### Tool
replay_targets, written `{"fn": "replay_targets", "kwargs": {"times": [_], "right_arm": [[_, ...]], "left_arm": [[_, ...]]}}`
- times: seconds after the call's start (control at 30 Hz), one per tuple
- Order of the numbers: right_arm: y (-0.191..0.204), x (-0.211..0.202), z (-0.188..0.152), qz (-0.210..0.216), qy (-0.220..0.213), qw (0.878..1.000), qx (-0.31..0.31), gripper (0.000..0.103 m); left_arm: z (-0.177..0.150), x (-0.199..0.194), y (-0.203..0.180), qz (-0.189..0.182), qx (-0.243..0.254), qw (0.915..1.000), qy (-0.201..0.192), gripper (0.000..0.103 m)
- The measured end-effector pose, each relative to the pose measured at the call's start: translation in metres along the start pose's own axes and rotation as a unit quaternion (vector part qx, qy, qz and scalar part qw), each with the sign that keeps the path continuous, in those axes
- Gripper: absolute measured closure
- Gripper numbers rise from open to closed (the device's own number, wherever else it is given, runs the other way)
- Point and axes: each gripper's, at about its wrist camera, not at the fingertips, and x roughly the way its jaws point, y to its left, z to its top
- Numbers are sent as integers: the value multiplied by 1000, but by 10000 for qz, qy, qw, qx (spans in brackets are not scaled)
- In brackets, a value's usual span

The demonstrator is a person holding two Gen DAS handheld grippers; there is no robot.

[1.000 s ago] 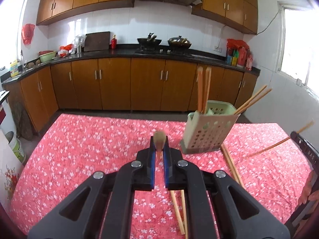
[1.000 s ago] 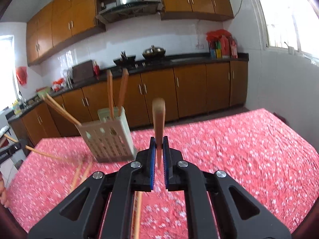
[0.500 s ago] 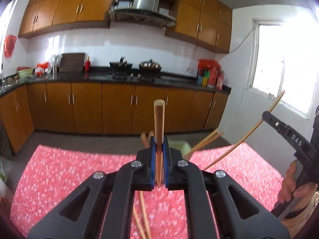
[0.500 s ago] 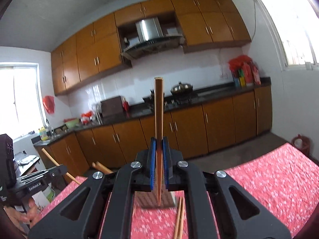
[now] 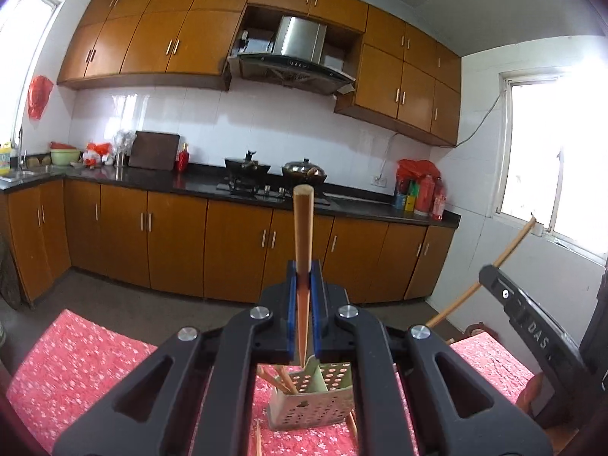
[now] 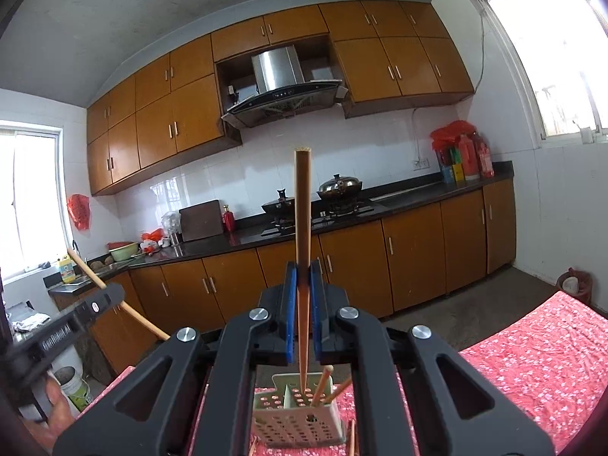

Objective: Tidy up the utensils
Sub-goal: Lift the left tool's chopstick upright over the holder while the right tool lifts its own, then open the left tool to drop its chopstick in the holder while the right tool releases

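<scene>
Pinching one chopstick point(image 5: 303, 250) upright in left fingers point(image 5: 293, 304), right fingers point(image 6: 292, 304) clamping another chopstick point(image 6: 303, 250), holder point(image 6: 300, 423) below

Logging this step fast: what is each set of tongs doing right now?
Left tongs: closed on a chopstick, held upright above the utensil holder.
Right tongs: closed on another chopstick, also upright.
</scene>
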Motion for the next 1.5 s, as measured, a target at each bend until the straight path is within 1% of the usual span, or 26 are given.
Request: {"fn": "replay_targets", "kwargs": {"times": [0.13,0.23,0.37,0.47,0.6,0.7,0.77,0.87,0.97,1.03,1.1,1.17,1.2,1.27,1.37,1.43,1.5], "right_arm": [[2,22,-16,-1,286,9996,-69,95],[-1,33,-24,22,516,9987,-28,95],[-3,41,-31,120,801,9966,114,95],[-2,40,-31,101,865,9962,64,94],[-2,33,-26,83,852,9963,50,90],[-3,21,-20,40,789,9969,-24,90],[-6,13,-17,36,725,9974,-35,90],[-14,-12,-16,0,643,9979,-9,90],[-22,-30,-23,-26,710,9975,35,90],[-31,-40,-39,-75,970,9952,60,90],[-40,-41,-61,-202,1334,9909,-19,90],[-47,-37,-86,-353,1756,9837,-137,90],[-54,-31,-107,-444,2142,9756,-174,90],[-61,-21,-138,-472,2703,9615,-127,90],[-65,-9,-181,-410,3421,9388,46,90],[-64,-4,-201,-367,3681,9290,101,90],[-58,-1,-214,-334,3824,9234,51,90]], "left_arm": [[-14,23,8,17,-136,9995,300,95],[-21,33,11,44,-126,9989,450,95],[-26,43,15,31,-143,9980,609,95],[-28,41,19,36,-166,9980,613,94],[-27,31,18,58,-87,9986,520,90],[-22,16,19,42,-102,9991,404,85],[-18,3,20,59,-104,9994,317,84],[-18,-16,26,94,-136,9994,308,84],[-26,-38,34,217,-129,9991,354,78],[-38,-49,42,344,-100,9981,503,76],[-53,-53,50,484,23,9962,718,76],[-79,-52,61,739,187,9917,1038,76],[-92,-49,67,835,191,9887,1234,76],[-115,-40,80,1002,101,9817,1614,76],[-147,-31,97,1174,-4,9708,2093,76],[-164,-27,104,1243,-40,9645,2328,76],[-176,-26,107,1246,-98,9611,2463,76]]}}
